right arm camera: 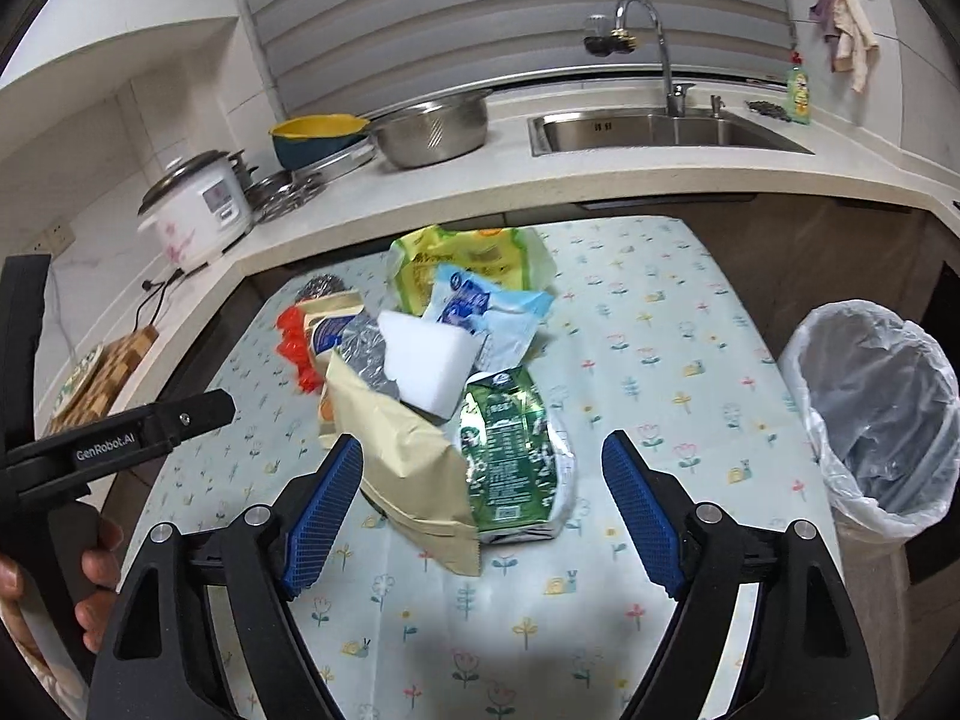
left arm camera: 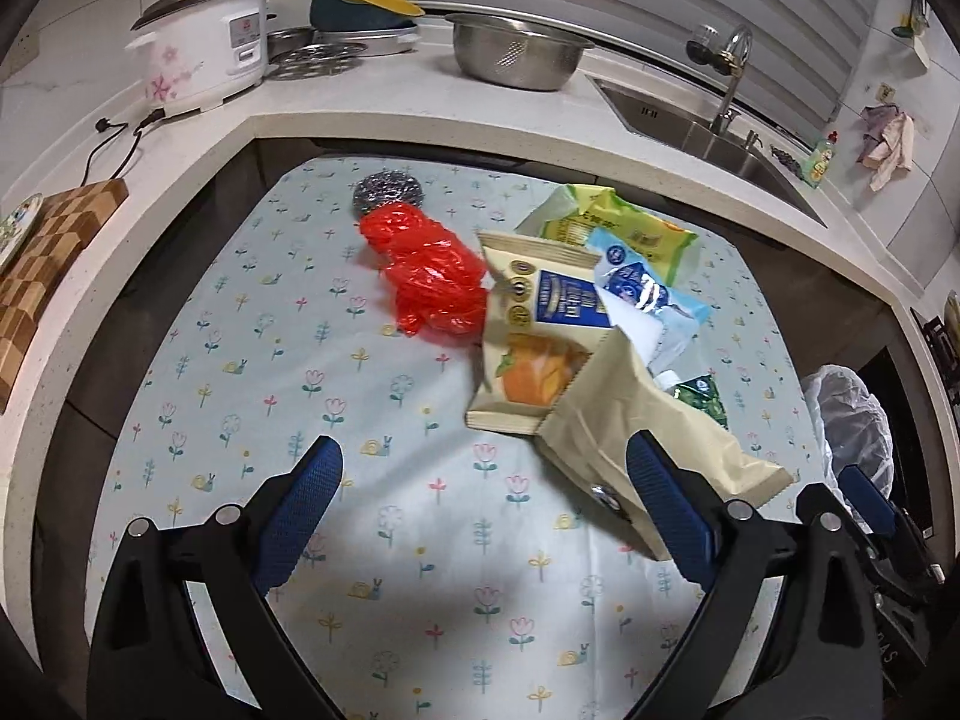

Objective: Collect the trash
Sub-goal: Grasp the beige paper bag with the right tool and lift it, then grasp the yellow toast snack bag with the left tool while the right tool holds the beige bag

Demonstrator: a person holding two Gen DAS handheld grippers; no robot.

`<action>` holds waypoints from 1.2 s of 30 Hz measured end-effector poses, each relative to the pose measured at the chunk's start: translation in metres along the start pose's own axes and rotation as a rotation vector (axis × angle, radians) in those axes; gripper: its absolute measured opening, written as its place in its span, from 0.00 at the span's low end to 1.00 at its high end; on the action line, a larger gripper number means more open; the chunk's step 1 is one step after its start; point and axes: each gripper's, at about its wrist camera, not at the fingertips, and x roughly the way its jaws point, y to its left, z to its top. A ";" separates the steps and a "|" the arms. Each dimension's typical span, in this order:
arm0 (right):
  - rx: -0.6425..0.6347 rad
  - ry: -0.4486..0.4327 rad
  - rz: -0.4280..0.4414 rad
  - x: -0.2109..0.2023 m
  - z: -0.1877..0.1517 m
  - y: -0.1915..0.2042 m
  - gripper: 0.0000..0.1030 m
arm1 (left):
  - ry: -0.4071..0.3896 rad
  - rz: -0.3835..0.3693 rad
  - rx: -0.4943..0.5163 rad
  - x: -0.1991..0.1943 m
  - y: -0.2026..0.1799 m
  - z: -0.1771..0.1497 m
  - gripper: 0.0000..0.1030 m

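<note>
Setting: a table [left arm camera: 198,360] under a pale flowered cloth, pushed against a white kitchen counter [left arm camera: 372,102] with a sink [right arm camera: 672,132].
Trash: a heap of wrappers lies on the cloth, toward the far half of the table.
Heap contents: a tan packet [right arm camera: 414,468], a green foil bag [right arm camera: 510,450], a white block [right arm camera: 429,360], a blue-and-white wrapper [right arm camera: 480,312], a yellow-green bag [right arm camera: 468,264], a crumpled red plastic bag [left arm camera: 429,276], and a steel scourer [left arm camera: 387,189] behind it.
Bin: a bin lined with clear plastic [right arm camera: 882,408] stands off the table's right side.
My left gripper [left arm camera: 486,504]: jaws spread wide, nothing between the pads, only bare cloth ahead.
My right gripper [right arm camera: 483,504]: jaws spread, gripping nothing.
Key relation: the heap lies straight ahead of my right gripper; the near ends of the tan packet and green foil bag reach in between its fingers.
Long axis: both packets run away from me, roughly along my pointing line, so my jaws would close across their width.
From the left gripper: the heap sits ahead and to the right, the tan packet's corner beside my right finger.
Nearer hand: I judge the right, which is also closer to the bin.
</note>
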 end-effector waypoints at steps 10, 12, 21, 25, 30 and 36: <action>-0.078 0.078 0.017 0.056 -0.003 0.024 0.77 | 0.023 -0.004 -0.016 0.020 0.028 0.002 0.89; -0.080 0.088 0.020 0.064 -0.003 0.026 0.77 | 0.032 -0.008 -0.017 0.025 0.029 0.002 0.89; -0.100 0.118 0.097 0.067 -0.006 0.036 0.23 | 0.053 -0.021 -0.007 0.046 0.020 0.006 0.89; -0.061 0.060 0.148 0.046 0.002 0.030 0.21 | 0.051 -0.036 0.009 0.055 0.011 0.010 0.91; -0.042 -0.002 0.162 0.020 0.013 0.020 0.21 | 0.053 -0.082 0.027 0.069 -0.002 0.016 0.92; 0.034 -0.062 0.113 0.002 0.023 -0.007 0.21 | 0.090 -0.108 0.027 0.097 -0.009 0.021 0.92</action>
